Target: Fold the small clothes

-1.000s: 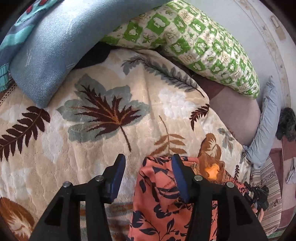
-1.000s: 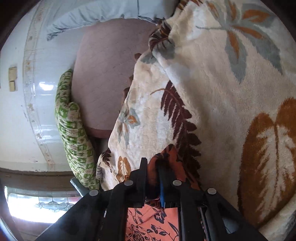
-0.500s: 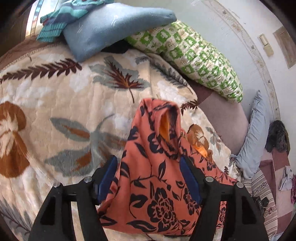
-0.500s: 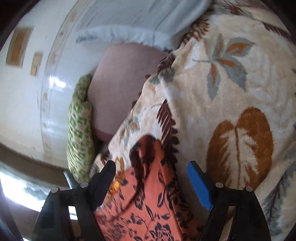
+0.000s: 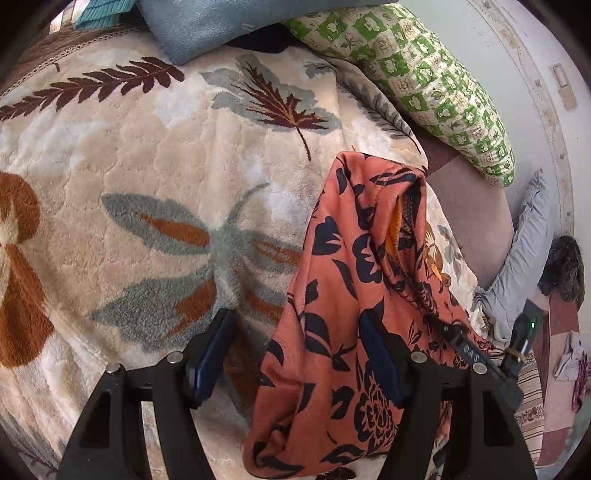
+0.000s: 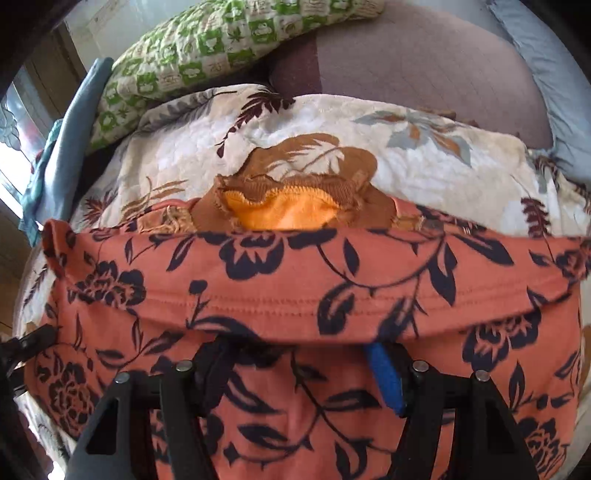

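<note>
An orange garment with a dark blue flower print lies folded on a cream leaf-patterned blanket. My left gripper is open; its right finger lies over the garment's near part and its left finger is over bare blanket. In the right wrist view the garment fills the lower half, with a folded hem edge across it. My right gripper is open, its fingertips tucked under that hem. A brown and bright orange piece of clothing lies just beyond the garment.
A green-and-white patterned pillow and a blue pillow lie at the far side of the bed. A mauve mattress sheet shows past the blanket edge. The other hand-held gripper shows at the right of the left wrist view.
My right gripper opened and let go of the orange garment, then swung round to face its folded hem. My left gripper drew back, and the garment now lies folded over.
</note>
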